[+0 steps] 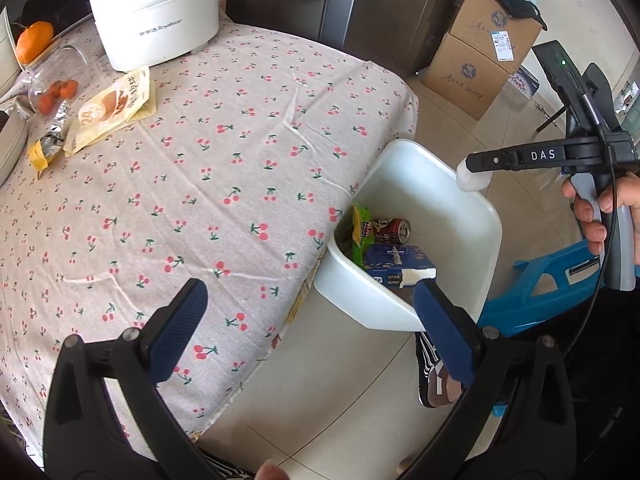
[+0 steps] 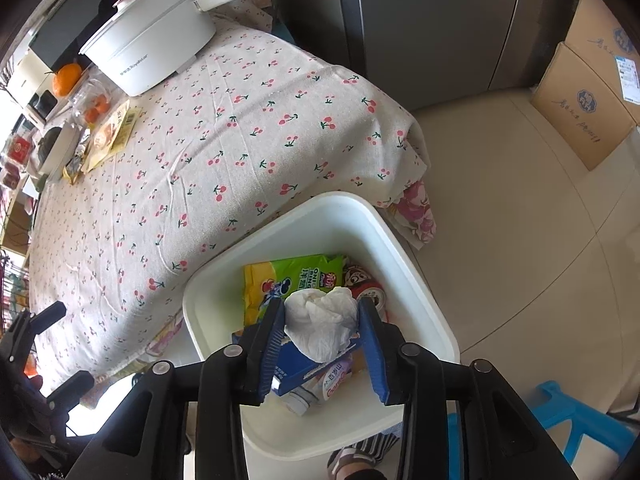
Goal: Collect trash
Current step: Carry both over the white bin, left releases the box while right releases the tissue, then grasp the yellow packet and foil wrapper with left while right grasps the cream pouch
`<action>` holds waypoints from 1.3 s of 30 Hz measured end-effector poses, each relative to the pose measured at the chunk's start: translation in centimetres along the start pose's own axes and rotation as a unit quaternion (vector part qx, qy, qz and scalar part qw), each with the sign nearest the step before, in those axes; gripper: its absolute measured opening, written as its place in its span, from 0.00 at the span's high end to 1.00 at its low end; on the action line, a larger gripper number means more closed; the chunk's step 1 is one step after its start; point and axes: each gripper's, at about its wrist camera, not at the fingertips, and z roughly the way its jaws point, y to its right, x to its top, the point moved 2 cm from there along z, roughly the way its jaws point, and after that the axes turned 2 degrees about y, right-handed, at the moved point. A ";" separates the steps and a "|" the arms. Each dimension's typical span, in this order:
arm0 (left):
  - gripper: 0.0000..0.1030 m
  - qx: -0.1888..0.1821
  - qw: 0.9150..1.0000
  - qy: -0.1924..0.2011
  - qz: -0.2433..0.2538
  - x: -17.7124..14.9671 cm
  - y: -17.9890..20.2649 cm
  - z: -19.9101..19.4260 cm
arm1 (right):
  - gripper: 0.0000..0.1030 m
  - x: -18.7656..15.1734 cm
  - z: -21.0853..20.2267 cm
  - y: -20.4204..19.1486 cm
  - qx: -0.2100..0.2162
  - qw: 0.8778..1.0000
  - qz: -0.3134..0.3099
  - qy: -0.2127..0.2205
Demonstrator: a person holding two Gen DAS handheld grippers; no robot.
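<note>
While the crumpled white tissue (image 2: 322, 322) sits between our right gripper's (image 2: 324, 334) blue pads, we cannot tell whether they still press it or have let go; it seems to touch both. No earlier picture lets us judge more. It hangs directly over the white bin (image 2: 420, 280), which stands on the floor just beside the table edge. Inside the bin we see a green and yellow snack bag (image 2: 296, 280) printed with "ONIO" and "RING", a blue carton (image 2: 298, 372), a drink can (image 1: 396, 230) lying on its side and a wrapper (image 2: 334, 384) whose writing is too small to read. From the left wrist view, our right gripper reaches across above the bin's far rim, its side marked "DAS", our right hand (image 1: 596, 208) wrapped round the handle. Our left gripper (image 1: 308, 332) is released, fingers spread wide with nothing between them, tilted down over the table corner. On the cherry-print tablecloth (image 1: 240, 160) stands a white pot (image 1: 156, 20) labelled "Royalstar", near a yellow packet (image 1: 112, 110) showing "24".
</note>
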 end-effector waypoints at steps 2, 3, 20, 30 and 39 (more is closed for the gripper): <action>0.01 0.005 1.000 0.005 -0.007 0.0 -0.7 -0.5 | 0.43 0.2 -0.2 -0.3 0.001 1.000 0.006 0.004; 0.01 0.009 1.000 0.007 -0.011 0.0 -1.1 -0.8 | 0.38 0.3 -0.4 -0.4 0.002 1.000 0.007 0.008; 0.01 0.092 0.984 0.055 -0.140 -0.7 -10.9 -4.4 | 0.20 2.2 -1.7 -6.6 -0.021 0.996 -0.058 0.069; 0.01 0.148 0.973 0.089 -0.152 1.3 -17.5 -4.8 | 0.19 5.4 1.1 -11.7 0.005 0.994 -0.067 0.085; 0.03 0.199 0.962 0.112 -0.152 5.7 -25.2 -0.8 | 0.19 10.9 5.4 -17.1 0.022 0.992 -0.082 0.098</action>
